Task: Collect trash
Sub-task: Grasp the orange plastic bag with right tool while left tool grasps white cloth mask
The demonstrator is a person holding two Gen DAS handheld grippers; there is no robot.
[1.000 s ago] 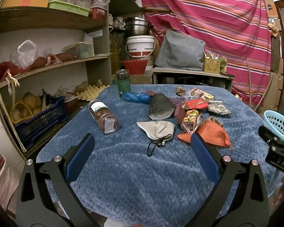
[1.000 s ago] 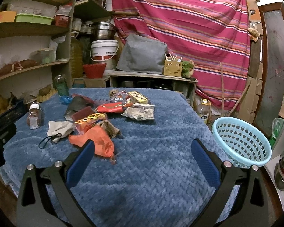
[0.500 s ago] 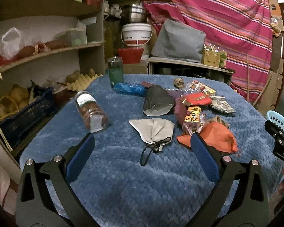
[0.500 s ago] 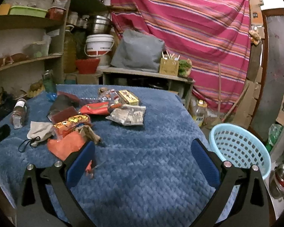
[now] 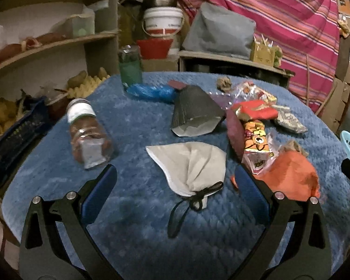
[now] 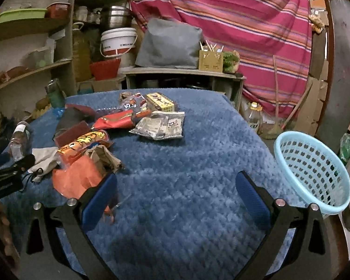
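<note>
Trash lies on a blue quilted table (image 5: 133, 221): a pale grey face mask (image 5: 191, 165) with a black strap, a dark grey mask (image 5: 193, 114), an orange wrapper (image 5: 291, 177), a yellow snack pack (image 5: 256, 137), a red packet (image 5: 254, 109), a blue bag (image 5: 151, 91) and a plastic jar lying on its side (image 5: 88, 135). My left gripper (image 5: 175, 179) is open, straddling the pale mask just above the table. My right gripper (image 6: 175, 186) is open and empty over bare cloth, the orange wrapper (image 6: 77, 179) at its left finger. A light blue basket (image 6: 315, 170) stands at the table's right edge.
Shelves with boxes and a dark blue crate (image 5: 14, 140) run along the left. A green jar (image 5: 130, 67) stands at the table's far edge. A silver packet (image 6: 161, 126) and a yellow box (image 6: 161, 101) lie mid-table. A low bench (image 6: 182, 74) and striped curtain are behind.
Both grippers have moved forward and lower toward the table. The left one has closed in on the pale mask, which now sits between its open fingers. Nothing was picked up.
</note>
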